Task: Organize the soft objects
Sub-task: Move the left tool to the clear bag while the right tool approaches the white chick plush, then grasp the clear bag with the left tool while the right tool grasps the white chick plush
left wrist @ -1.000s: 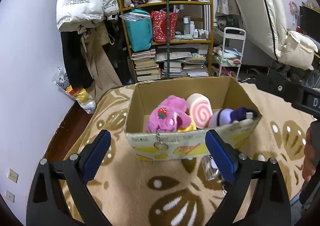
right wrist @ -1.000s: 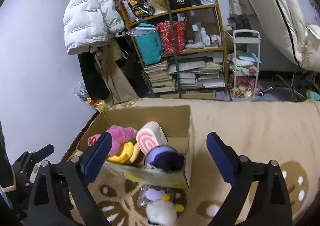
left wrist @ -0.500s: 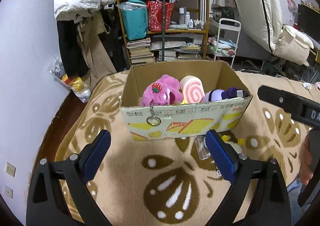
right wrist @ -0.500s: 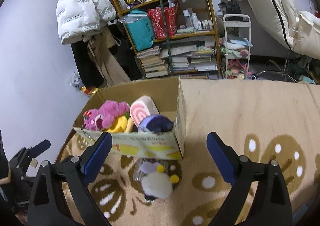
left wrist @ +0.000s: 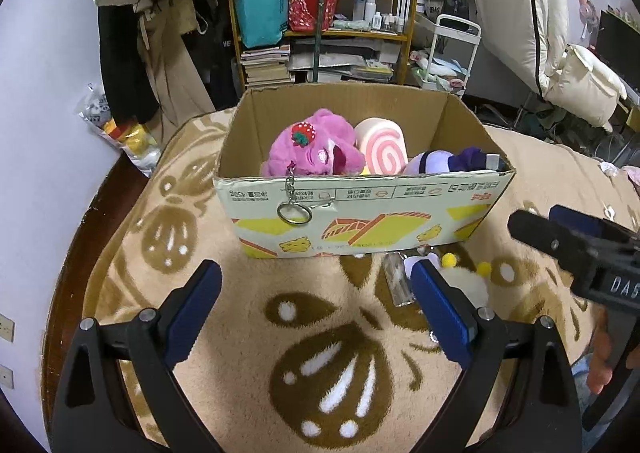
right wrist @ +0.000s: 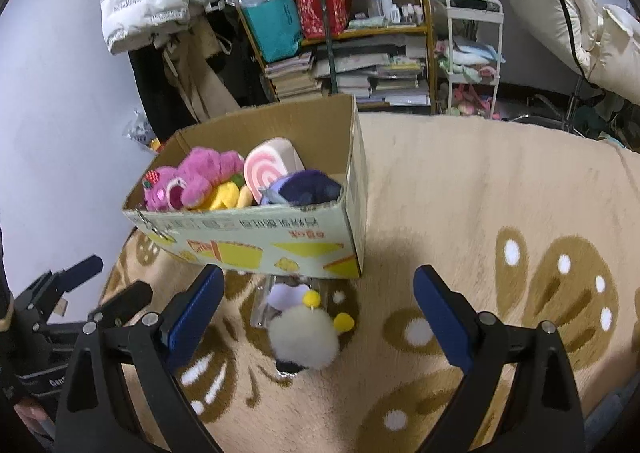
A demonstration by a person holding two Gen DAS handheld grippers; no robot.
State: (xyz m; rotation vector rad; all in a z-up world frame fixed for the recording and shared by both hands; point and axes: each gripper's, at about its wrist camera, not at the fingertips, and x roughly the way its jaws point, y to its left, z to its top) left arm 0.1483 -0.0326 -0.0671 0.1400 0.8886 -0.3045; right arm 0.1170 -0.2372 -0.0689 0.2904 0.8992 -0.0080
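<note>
A cardboard box (left wrist: 360, 217) (right wrist: 256, 241) stands on the tan rug. It holds a pink plush (left wrist: 308, 149) (right wrist: 188, 181), a pink swirl roll cushion (left wrist: 382, 151) (right wrist: 266, 171), a purple plush (left wrist: 448, 163) (right wrist: 304, 187) and a yellow plush (right wrist: 224, 195). A white fluffy plush with yellow pom-poms (right wrist: 304, 335) (left wrist: 468, 281) lies on the rug in front of the box, partly on a clear packet (left wrist: 396, 285). My left gripper (left wrist: 316, 313) is open and empty before the box. My right gripper (right wrist: 316, 317) is open and empty, above the white plush.
A keyring on a chain (left wrist: 294, 211) hangs over the box's front wall. A cluttered shelf (left wrist: 320, 13), hanging coats (left wrist: 144, 13) and a white trolley (left wrist: 452, 49) stand behind the rug. The other gripper shows at the right edge of the left view (left wrist: 580, 249).
Both grippers have pulled back and risen from the box, so more rug shows. The white plush in front of the box has come into full view.
</note>
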